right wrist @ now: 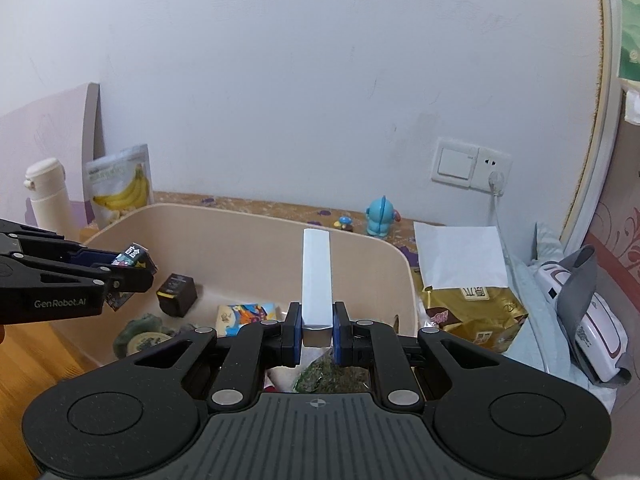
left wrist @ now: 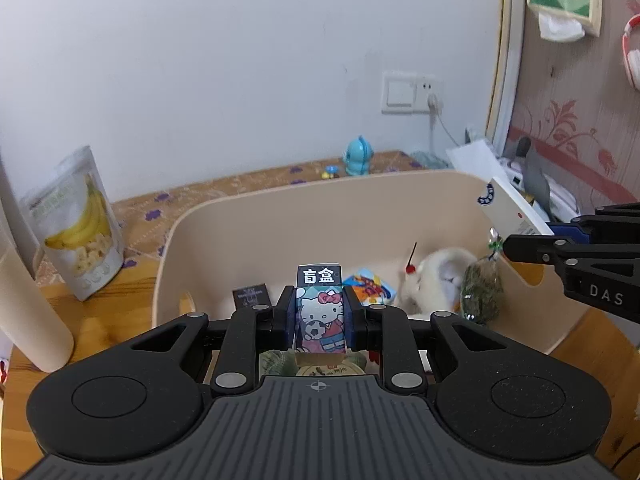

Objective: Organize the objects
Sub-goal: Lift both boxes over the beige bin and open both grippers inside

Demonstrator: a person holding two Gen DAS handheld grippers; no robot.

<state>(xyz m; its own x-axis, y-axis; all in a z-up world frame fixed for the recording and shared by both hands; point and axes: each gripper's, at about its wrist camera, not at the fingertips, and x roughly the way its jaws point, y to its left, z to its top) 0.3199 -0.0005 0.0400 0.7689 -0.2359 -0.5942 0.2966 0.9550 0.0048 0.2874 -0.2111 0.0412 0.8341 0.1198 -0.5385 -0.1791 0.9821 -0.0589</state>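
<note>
Now left claw (left wrist: pixel 319 314) gripping cartoon box (left wrist: pixel 320 308), right claw (right wrist: pixel 317 330) gripping white box (right wrist: pixel 317 280)

The left gripper (left wrist: pixel 319 316) fills the lower middle of its own view, both black fingers drawn in tight and clamped on a small picture box (left wrist: pixel 320 312) that stands upright between the blue pads. In the right wrist view it enters from the left edge, pointing right and slightly downward. The right gripper (right wrist: pixel 317 330) sits low and central in its own view, jaws pinched on a slim white box (right wrist: pixel 317 276) that juts up and away. In the left view it reaches in from the right edge.
</note>
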